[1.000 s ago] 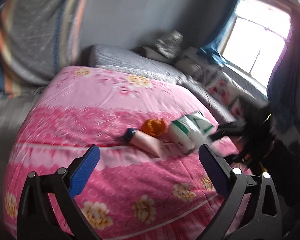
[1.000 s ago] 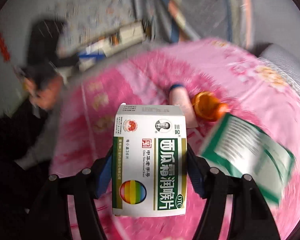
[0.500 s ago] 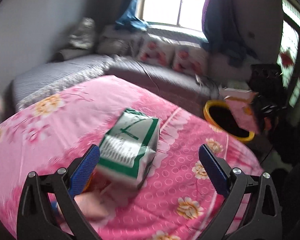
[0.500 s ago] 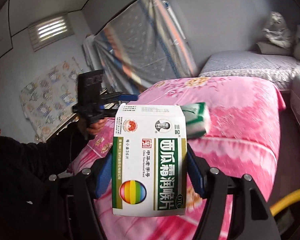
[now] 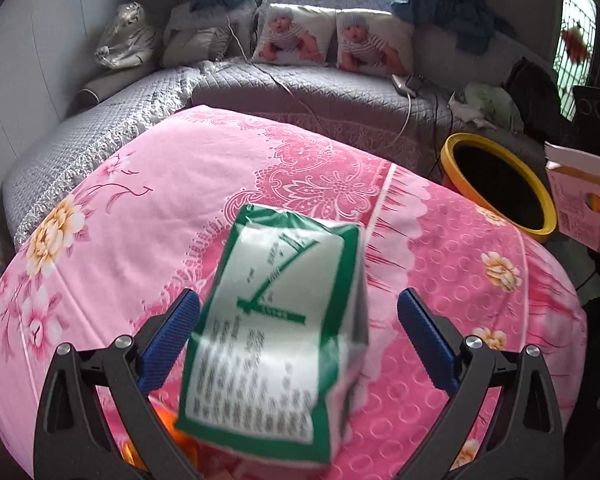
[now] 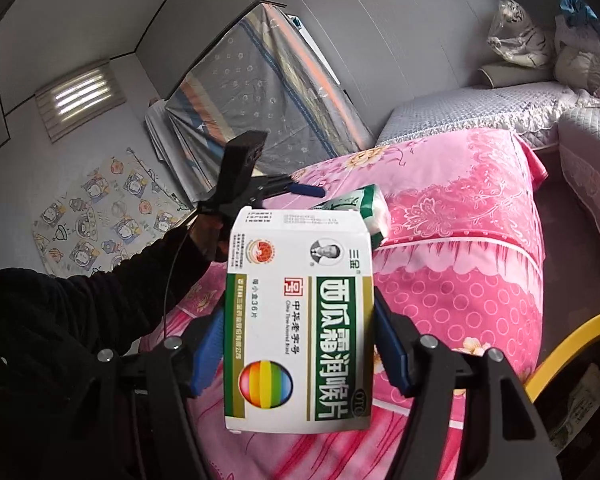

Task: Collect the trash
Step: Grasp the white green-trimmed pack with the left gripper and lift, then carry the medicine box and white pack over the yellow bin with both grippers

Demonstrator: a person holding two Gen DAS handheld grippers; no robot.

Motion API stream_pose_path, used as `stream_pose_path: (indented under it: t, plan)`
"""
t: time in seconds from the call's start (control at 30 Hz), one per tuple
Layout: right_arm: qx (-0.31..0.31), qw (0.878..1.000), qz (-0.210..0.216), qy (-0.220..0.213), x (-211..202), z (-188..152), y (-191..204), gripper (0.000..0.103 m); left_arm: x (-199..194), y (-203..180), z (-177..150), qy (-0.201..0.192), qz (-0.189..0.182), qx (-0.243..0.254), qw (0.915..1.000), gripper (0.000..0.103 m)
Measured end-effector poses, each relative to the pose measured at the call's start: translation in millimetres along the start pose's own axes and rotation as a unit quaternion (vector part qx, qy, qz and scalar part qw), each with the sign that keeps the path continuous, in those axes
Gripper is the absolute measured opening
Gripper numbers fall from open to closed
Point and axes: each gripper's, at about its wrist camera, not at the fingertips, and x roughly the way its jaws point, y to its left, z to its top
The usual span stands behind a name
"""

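Note:
A green-and-white tissue pack (image 5: pixel 276 320) lies on the pink bedspread (image 5: pixel 308 168). My left gripper (image 5: pixel 298 300) is open around it, with a gap between each blue pad and the pack. Something orange (image 5: pixel 168 432) shows under the left finger. My right gripper (image 6: pixel 298 308) is shut on a white-and-green medicine box (image 6: pixel 300 320), held above the bed's edge. The same box (image 5: pixel 580 204) shows at the right in the left wrist view, beside the yellow-rimmed bin (image 5: pixel 500 184). From the right wrist, the left gripper (image 6: pixel 300 190) hovers at the tissue pack (image 6: pixel 366 206).
The bin (image 6: pixel 572 344) stands on the floor off the bed's corner. A grey quilted bench (image 5: pixel 300 92) with cushions runs under the window. A person's black sleeve (image 6: pixel 100 300) reaches over the bed. A patterned cloth (image 6: pixel 260 92) leans on the far wall.
My left gripper swung towards the window side and came down around the tissue pack. My right gripper carried the medicine box off the bed's middle towards the bin.

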Motion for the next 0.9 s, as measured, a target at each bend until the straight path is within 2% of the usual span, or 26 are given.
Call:
stream_pose_path:
  t: [0.13,0.3,0.33,0.37,0.4,0.47,0.5,0.57,0.67,0.77,0.9]
  plan:
    - [0.004,1.0,0.006,0.002,5,-1,-4,0.062,28,6,6,0.035,-0.002,0.003,0.9994,0.095]
    - [0.012,1.0,0.004,0.002,7,-3,-11,0.062,51,5,7,0.053,0.005,0.006,0.9986,0.094]
    - [0.016,1.0,0.003,0.001,6,-3,-11,0.062,53,6,7,0.053,0.006,0.006,0.9986,0.092]
    - [0.019,1.0,0.002,-0.001,5,-4,-13,0.062,53,7,7,0.052,0.007,0.003,0.9986,0.083]
    - [0.02,1.0,0.001,-0.003,2,-4,-11,0.062,53,7,7,0.052,0.011,0.001,0.9986,0.081]
    - [0.023,1.0,-0.002,-0.005,0,-4,-11,0.062,53,6,7,0.051,0.029,-0.002,0.9983,0.061]
    - [0.024,1.0,-0.003,-0.007,-2,-5,-10,0.062,52,5,6,0.05,0.04,-0.006,0.9979,0.056]
    - [0.025,1.0,-0.004,-0.012,-5,-4,-6,0.062,45,4,4,0.042,0.051,-0.017,0.9977,0.048]
    - [0.024,1.0,-0.007,-0.019,-12,-6,3,0.062,28,-3,3,0.025,0.063,-0.026,0.9974,0.045]
    - [0.028,0.999,-0.009,-0.025,-21,-8,7,0.062,-8,-16,2,-0.02,0.06,-0.043,0.997,0.045]
    - [0.034,0.998,-0.003,-0.043,-34,-12,14,0.062,-61,-52,8,-0.089,0.08,-0.069,0.9904,0.046]
